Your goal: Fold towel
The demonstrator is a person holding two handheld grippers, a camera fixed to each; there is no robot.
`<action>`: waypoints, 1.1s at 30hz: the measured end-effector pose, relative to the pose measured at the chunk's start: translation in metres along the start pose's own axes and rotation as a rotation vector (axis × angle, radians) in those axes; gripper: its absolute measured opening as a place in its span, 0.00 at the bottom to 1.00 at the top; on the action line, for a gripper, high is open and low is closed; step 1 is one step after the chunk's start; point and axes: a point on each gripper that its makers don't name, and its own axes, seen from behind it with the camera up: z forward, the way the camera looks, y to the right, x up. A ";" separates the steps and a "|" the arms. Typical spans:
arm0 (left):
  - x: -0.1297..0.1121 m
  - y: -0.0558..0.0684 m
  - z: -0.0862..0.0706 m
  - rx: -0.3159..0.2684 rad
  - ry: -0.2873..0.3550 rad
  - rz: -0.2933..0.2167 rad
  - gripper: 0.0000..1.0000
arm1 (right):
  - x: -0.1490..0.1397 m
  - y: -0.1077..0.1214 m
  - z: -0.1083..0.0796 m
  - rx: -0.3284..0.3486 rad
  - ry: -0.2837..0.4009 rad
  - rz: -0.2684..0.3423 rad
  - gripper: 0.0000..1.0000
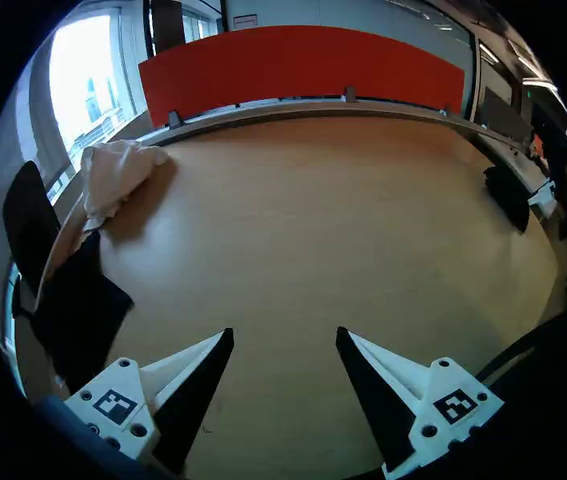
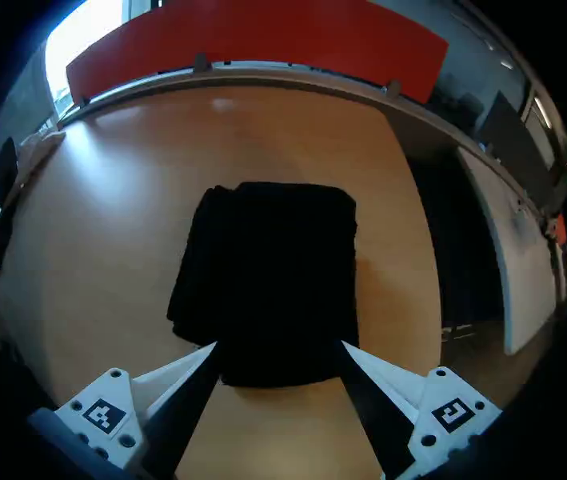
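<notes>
the black towel (image 2: 275, 264) lies flat on the table (image 2: 107, 224) straight ahead of the right gripper (image 2: 279, 346), already doubled over into a neat rectangle. its near edge sits right between that gripper's two fingertips, and its long axis runs away from us, along the line the fingers point. a lower layer sticks out on the gripper's left side, so the stack is not quite square.

the right gripper's jaws stand wide apart, about as wide as the towel's near edge. we cannot tell whether the tips touch the cloth or hover just over it, and we see nothing pinched between them.

the left gripper (image 1: 283, 332) is spread wide too and holds nothing. bare table (image 1: 323, 224) lies ahead of it, with a crumpled cream cloth (image 1: 119, 172) far off to its left near the table's edge, and a red partition (image 1: 299, 68) along the far side.

we judge the fold to be mostly done, with perhaps one more fold or a tidy-up left. the right gripper is plainly the nearer one. since the towel's length runs forward from it, a further fold would mean taking the near edge and carrying it away towards the far edge. the offset layer on the left is what could slip or bunch, so the left gripper would need to come in on that side.
</notes>
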 end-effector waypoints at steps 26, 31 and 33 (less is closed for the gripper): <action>-0.004 -0.003 -0.005 0.007 -0.001 0.000 0.95 | 0.026 -0.023 0.010 0.033 0.060 0.003 1.00; -0.004 -0.004 -0.005 0.010 -0.003 0.004 0.95 | 0.025 -0.028 0.014 0.041 0.056 -0.003 1.00; -0.005 -0.005 -0.006 0.011 -0.004 0.005 0.95 | 0.023 -0.029 0.016 0.044 0.051 -0.007 1.00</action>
